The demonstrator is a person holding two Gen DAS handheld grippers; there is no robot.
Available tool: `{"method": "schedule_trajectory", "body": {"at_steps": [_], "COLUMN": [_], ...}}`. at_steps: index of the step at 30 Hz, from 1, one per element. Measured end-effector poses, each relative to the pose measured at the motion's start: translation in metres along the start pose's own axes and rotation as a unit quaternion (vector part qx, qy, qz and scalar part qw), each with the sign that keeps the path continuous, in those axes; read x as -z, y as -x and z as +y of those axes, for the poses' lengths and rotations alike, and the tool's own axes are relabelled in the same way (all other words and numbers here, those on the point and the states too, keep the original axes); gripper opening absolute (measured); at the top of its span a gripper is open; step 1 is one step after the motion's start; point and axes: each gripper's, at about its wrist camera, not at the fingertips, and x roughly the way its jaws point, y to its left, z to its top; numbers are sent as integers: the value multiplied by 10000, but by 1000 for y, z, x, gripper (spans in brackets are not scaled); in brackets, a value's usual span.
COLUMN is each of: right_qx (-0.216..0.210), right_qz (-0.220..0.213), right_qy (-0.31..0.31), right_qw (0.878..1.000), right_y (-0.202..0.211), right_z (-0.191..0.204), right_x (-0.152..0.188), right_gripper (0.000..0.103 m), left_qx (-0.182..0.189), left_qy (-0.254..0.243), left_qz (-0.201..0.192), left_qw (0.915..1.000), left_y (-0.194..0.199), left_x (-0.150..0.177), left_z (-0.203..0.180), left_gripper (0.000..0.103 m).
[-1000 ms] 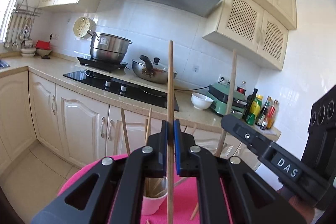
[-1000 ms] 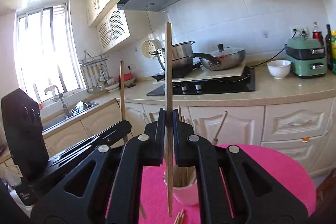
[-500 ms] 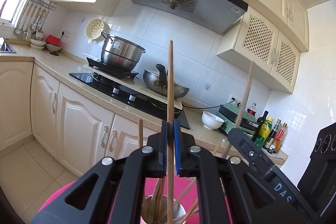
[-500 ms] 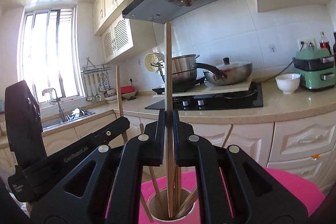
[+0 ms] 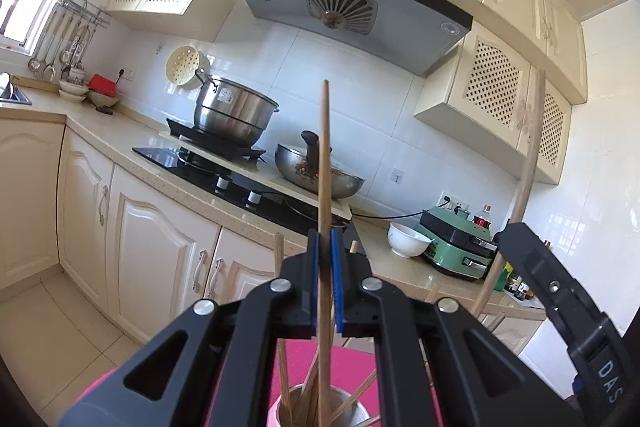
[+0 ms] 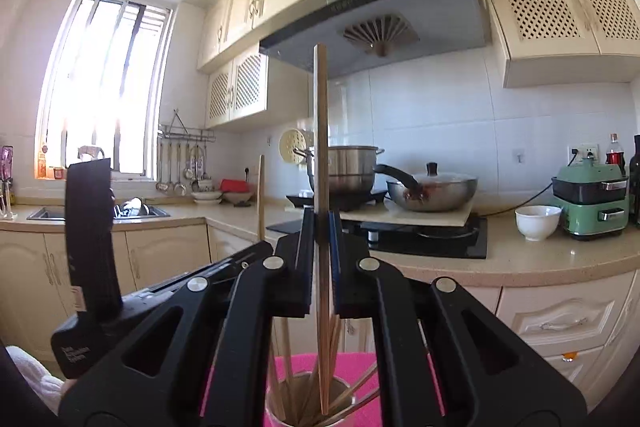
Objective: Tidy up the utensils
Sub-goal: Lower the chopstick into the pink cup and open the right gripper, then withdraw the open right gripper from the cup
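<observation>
My left gripper is shut on a wooden chopstick that stands upright. Its lower end reaches into a white cup holding several chopsticks on the pink table. My right gripper is shut on a second upright chopstick, whose lower tip is inside the same cup. The two grippers sit side by side just above the cup. In the left wrist view the right gripper shows with its chopstick. In the right wrist view the left gripper shows with its chopstick.
Behind the table runs a kitchen counter with a black hob, a steel pot, a wok, a white bowl and a green appliance. A sink lies at the left under the window.
Both grippers have sunk toward the cup with their chopsticks still held. The cup, a little ahead before, is now right under the jaws, and the chopsticks' lower ends have gone into it.
</observation>
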Motion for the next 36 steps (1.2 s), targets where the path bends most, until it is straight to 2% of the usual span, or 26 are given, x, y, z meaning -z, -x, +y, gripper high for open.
{"method": "schedule_trajectory", "body": {"at_steps": [8,16,34,35,36], "right_qx": [135,134,123,119,115], "right_qz": [7,104,494,532,558], "right_qy": [-223,-151,-94,-105,-125], "right_qw": [9997,9997,9987,9985,9983], "right_y": [-1,-6,-3,-3,-3], "right_z": [1,3,0,0,-1], "right_x": [23,36,54,55,55], "right_gripper": [7,7,8,8,8], "left_qx": [71,140,-159,-176,-186], "left_qy": [-136,-256,-773,-770,-765], "left_qz": [-185,-107,713,728,769], "left_qw": [9997,9995,9943,9942,9939], "left_y": [4,1,8,8,8], "left_x": [3,20,73,74,76], "left_z": [-1,-1,1,1,3], "left_gripper": [6,6,7,7,16]}}
